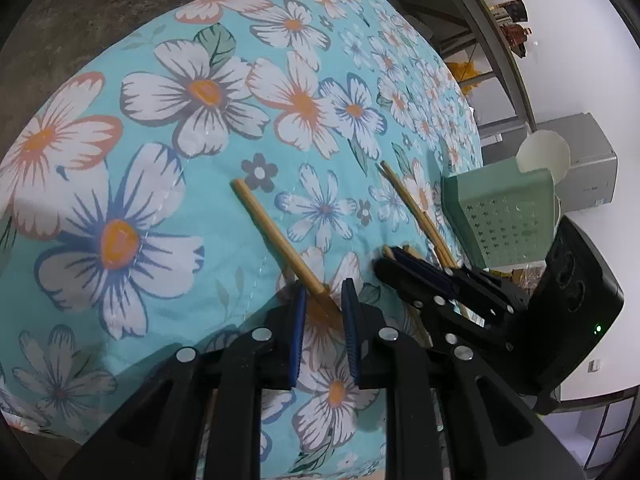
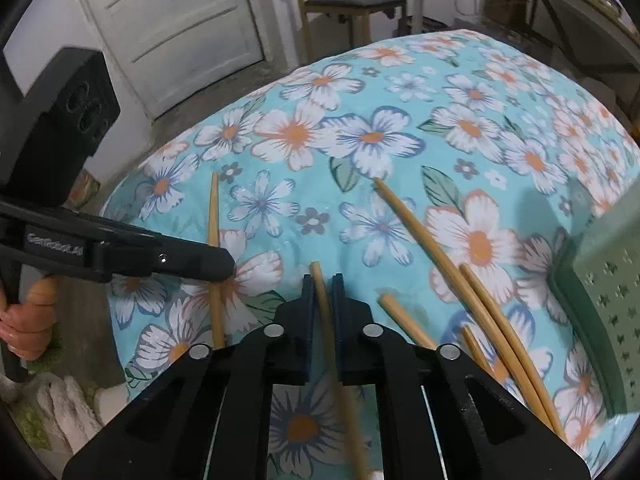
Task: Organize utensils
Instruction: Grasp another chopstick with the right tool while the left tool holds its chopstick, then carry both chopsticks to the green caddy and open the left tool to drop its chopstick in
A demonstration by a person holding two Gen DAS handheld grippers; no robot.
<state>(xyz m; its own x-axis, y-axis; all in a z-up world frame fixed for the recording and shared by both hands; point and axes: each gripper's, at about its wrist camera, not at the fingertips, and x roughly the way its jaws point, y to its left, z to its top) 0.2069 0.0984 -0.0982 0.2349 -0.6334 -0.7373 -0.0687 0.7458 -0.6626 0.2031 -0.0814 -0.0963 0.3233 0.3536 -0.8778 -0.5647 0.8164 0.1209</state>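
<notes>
On the floral tablecloth (image 2: 400, 80), the green perforated basket (image 2: 608, 304) served as the landmark. The right gripper (image 2: 322, 280) was nearly shut, its pads pinching one chopstick (image 2: 320, 292) to the left of the basket. Three more chopsticks (image 2: 480, 312) lay between it and the basket, one touching the basket's foot. Farther left, the left gripper (image 1: 323, 300) stood narrowly apart astride another chopstick (image 1: 276, 236); whether it gripped was unclear.
</notes>
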